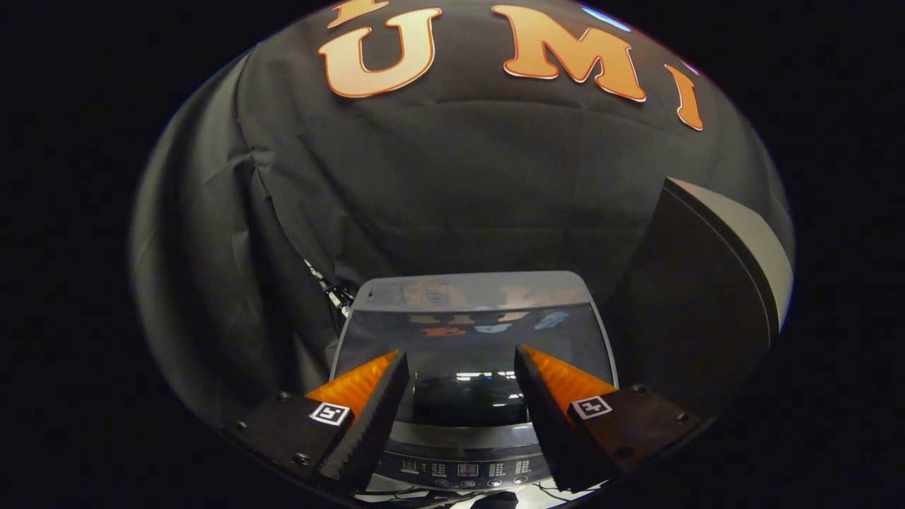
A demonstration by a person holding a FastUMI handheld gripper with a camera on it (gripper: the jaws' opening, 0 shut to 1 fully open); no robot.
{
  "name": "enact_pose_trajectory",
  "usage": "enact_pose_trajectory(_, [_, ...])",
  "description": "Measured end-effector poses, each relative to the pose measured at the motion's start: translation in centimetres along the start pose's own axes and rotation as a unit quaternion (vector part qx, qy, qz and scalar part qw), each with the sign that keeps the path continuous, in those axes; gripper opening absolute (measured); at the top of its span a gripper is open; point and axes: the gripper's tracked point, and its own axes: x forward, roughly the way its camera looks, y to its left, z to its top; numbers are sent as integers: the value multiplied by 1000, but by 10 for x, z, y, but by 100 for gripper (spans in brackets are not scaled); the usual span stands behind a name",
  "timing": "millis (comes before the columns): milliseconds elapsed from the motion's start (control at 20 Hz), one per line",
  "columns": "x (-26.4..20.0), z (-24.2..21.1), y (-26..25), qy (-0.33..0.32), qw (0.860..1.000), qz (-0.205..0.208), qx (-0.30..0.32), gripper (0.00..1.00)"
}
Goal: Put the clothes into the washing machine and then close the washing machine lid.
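Gripper (461, 371): fingers spread wide, holding nothing, above the washer's front.
Washer (472, 424): below and just beyond the fingers; control panel (463, 469) at its near edge.
Lid (474, 332): lies flat, closed over the washer's top, glossy with reflections.
Clothes: cannot tell where.

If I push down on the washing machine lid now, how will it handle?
The washing machine lid looks like a rigid glossy panel already lying flat, so it should not flex or drop further. Its reflective surface may be slippery under the gripper, whose jaws are open above it. The control panel sits near; press away from it.
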Motion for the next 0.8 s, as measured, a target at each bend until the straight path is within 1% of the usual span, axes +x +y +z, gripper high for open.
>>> enact_pose_trajectory(100, [-3, 0, 2, 2, 1000, 10, 0, 98])
enact_pose_trajectory(200, [-19, 18, 4, -22, 1000, 19, -5, 98])
enact_pose_trajectory(250, [-30, 34, 4, -43, 999, 21, -8, 98])
enact_pose_trajectory(350, [-66, 74, -2, -90, 996, 20, -5, 98])
enact_pose_trajectory(450, [-104, 110, -13, -142, 990, 25, 4, 98])
enact_pose_trajectory(550, [-143, 149, -29, -187, 982, 13, -1, 98])
enact_pose_trajectory(650, [-184, 169, -62, -210, 978, -10, -1, 98])
enact_pose_trajectory(750, [-233, 190, -94, -241, 970, -29, 4, 97])
enact_pose_trajectory(800, [-250, 195, -110, -256, 966, -39, 3, 97])
